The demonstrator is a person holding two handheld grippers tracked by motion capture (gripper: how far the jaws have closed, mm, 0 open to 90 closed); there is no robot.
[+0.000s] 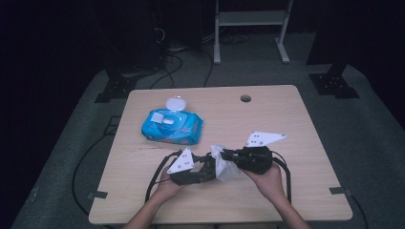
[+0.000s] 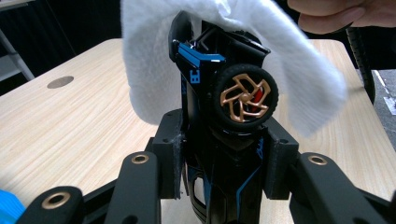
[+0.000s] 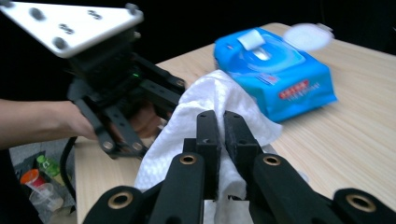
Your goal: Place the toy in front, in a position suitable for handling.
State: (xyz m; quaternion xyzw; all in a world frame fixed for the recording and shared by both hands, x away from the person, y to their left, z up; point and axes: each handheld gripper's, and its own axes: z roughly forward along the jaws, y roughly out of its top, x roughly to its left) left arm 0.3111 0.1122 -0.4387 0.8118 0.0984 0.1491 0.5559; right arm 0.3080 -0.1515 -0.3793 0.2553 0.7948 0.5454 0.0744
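The left gripper clamps a black-and-blue toy car over the table's near middle; the right gripper pinches a white wet wipe draped over it (probably wiping). A hard tug could twist the car loose.

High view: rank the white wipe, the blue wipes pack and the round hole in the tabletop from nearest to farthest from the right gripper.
1. white wipe: pinched in the right gripper, between both hands.
2. blue wipes pack: farther back and to the left, lid flipped open.
3. round hole: near the table's far edge.
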